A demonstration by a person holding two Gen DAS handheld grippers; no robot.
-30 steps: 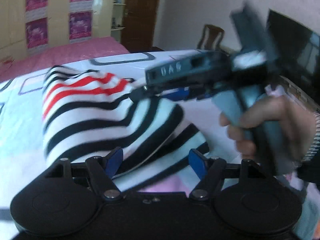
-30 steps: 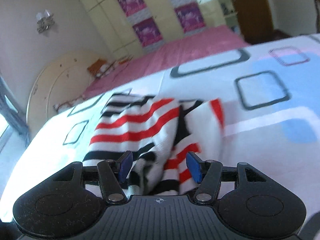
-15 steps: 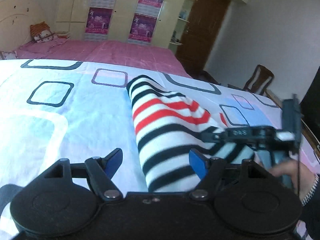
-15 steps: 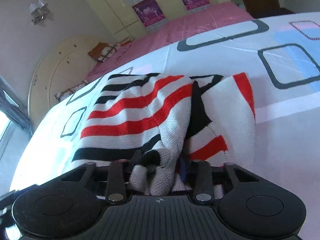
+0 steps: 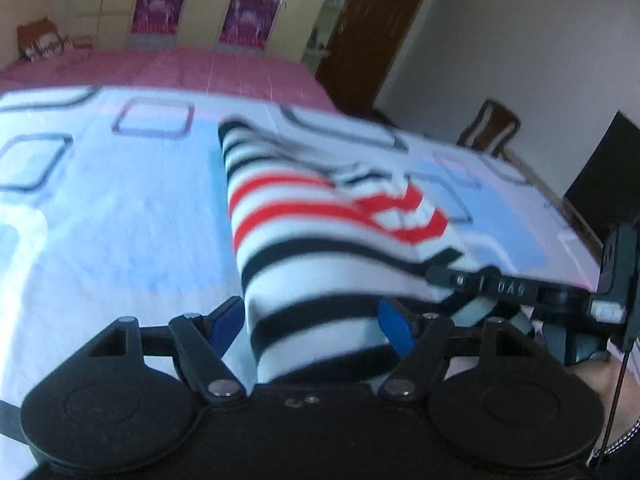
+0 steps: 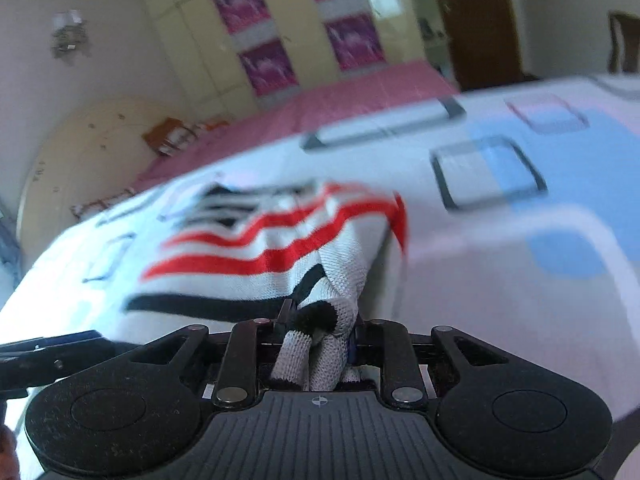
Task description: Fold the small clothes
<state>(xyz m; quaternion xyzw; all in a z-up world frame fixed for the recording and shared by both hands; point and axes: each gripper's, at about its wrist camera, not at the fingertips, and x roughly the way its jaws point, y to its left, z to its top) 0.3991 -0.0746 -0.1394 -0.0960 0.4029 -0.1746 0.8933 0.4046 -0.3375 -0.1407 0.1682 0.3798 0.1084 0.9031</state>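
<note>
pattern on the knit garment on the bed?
The knitted garment is white with red and black horizontal stripes; the weave shows best in the right wrist view.

Around me is a bedroom with pale walls point(image 5: 500, 32). The bed's sheet point(image 5: 100, 208) is white and light blue, printed with dark-outlined rounded squares — beyond it lies a pink cover point(image 5: 192, 72). Along the far wall stands a cream wardrobe point(image 6: 192, 28) with purple posters point(image 6: 256, 64) on its doors. A dark brown door point(image 5: 372, 32) sits beside it, and a wooden chair point(image 5: 490, 128) near the wall. A rounded cream headboard point(image 6: 80, 152) — with a wall lamp point(image 6: 70, 38) above it.
</note>
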